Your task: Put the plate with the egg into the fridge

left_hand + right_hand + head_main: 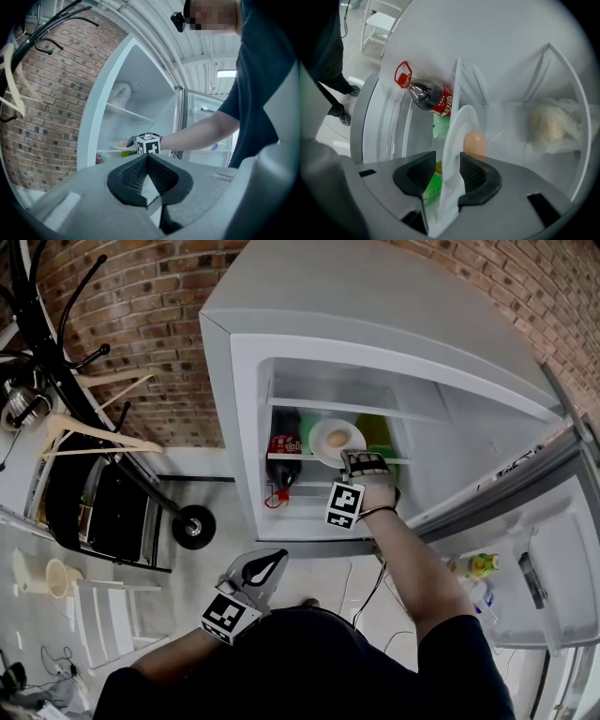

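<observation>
On the fridge shelf (309,457), our right gripper (446,163) sits jaws apart around the plate (457,126) rim; back out crooked and we could snag it, rolling the egg (475,143) off. Our left gripper (148,161) idles, jaws together.

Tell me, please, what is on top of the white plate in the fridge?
A single egg sits on the plate. The plate's near rim is partly covered by the right tongs.

light: bright, even | edges: fisheye-bent, dark corners | blur: slight
</observation>
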